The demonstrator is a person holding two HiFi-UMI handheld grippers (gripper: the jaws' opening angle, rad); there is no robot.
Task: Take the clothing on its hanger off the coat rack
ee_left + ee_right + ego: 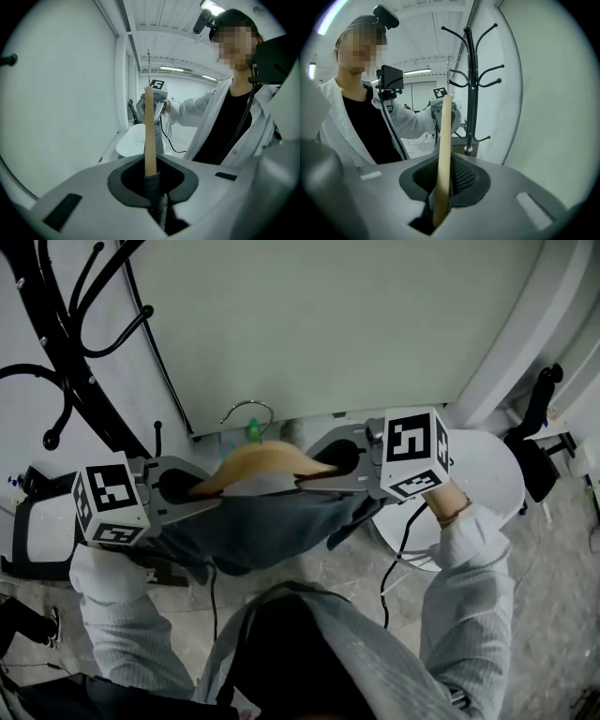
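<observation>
A wooden hanger (258,465) with a metal hook (246,413) hangs level between my two grippers, and grey clothing (272,526) is draped under it. My left gripper (192,491) is shut on the hanger's left end, where grey cloth wraps the wood (149,136). The right gripper (323,470) is shut on the right end, and the bare wood (443,154) runs between its jaws. The black coat rack (66,324) stands at the upper left, apart from the hook. In the right gripper view the coat rack (471,79) rises behind the hanger.
A pale wall panel (328,324) fills the space ahead. A white round table (492,474) stands to the right, with a black cable (398,549) hanging beside it. Dark gear (534,409) sits at the far right. The person's sleeves and torso fill the bottom.
</observation>
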